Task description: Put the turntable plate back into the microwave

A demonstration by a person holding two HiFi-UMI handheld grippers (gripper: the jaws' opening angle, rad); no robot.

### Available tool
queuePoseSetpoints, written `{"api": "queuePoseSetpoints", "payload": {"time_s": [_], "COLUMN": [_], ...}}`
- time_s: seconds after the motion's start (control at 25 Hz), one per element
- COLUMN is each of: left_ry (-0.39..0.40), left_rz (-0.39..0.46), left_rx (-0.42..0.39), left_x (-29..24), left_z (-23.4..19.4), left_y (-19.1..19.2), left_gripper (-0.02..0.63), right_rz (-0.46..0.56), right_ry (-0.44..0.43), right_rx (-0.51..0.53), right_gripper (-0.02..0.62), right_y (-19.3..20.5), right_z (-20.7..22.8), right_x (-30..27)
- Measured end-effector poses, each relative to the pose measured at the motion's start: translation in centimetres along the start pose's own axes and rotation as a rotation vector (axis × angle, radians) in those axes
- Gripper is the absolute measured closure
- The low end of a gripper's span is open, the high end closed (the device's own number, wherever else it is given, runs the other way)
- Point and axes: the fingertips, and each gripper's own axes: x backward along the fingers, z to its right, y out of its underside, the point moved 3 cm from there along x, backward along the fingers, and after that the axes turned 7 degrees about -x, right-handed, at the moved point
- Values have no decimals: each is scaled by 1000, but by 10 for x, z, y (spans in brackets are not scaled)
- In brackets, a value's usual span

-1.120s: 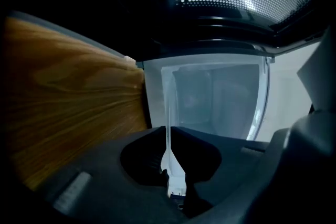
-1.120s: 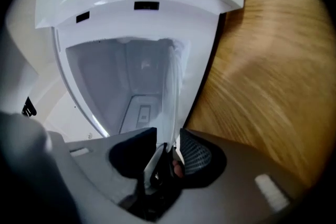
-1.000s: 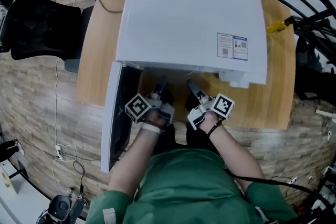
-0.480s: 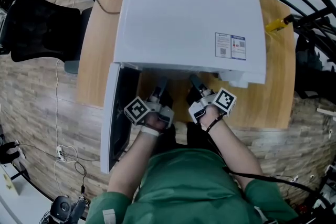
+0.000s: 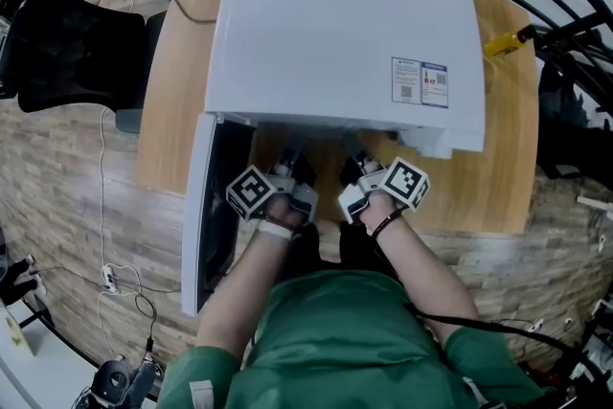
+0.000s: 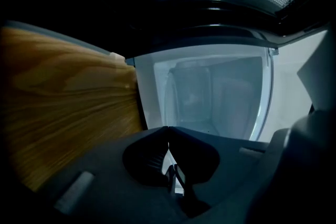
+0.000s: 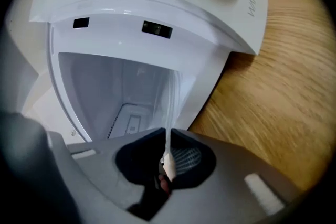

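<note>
The glass turntable plate (image 7: 169,107) sits edge-on at the open mouth of the microwave (image 5: 335,43). Its rim is pinched in the right gripper (image 7: 167,139), whose jaws have just been easing apart a little yet touch the glass on both sides, and the left gripper (image 6: 168,131) is closed tip to tip on what seems the same thin edge. This looks like the insertion step, so next the plate wants sliding level past the open door (image 5: 201,215) and lowering onto the cavity floor. The dial numbers 35, 30, 25 and 20 are readable, but the top label (image 5: 421,83) is too small.
</note>
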Motion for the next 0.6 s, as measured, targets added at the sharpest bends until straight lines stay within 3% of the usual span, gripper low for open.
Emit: {"api": "queuePoseSetpoints", "payload": {"time_s": [0.04, 0.6], "left_ry": [2, 9], "left_rz": [-1, 7], "left_rx": [-1, -9], "left_x": [0, -13], "left_z": [0, 5], "left_y": [0, -7], "left_gripper": [594, 595], "right_rz": [2, 13], "right_ry": [1, 33], "right_rx": [-3, -45], "right_gripper": [571, 575], "right_y": [-1, -6], "right_z": [-1, -5], "right_x": [-1, -9]}}
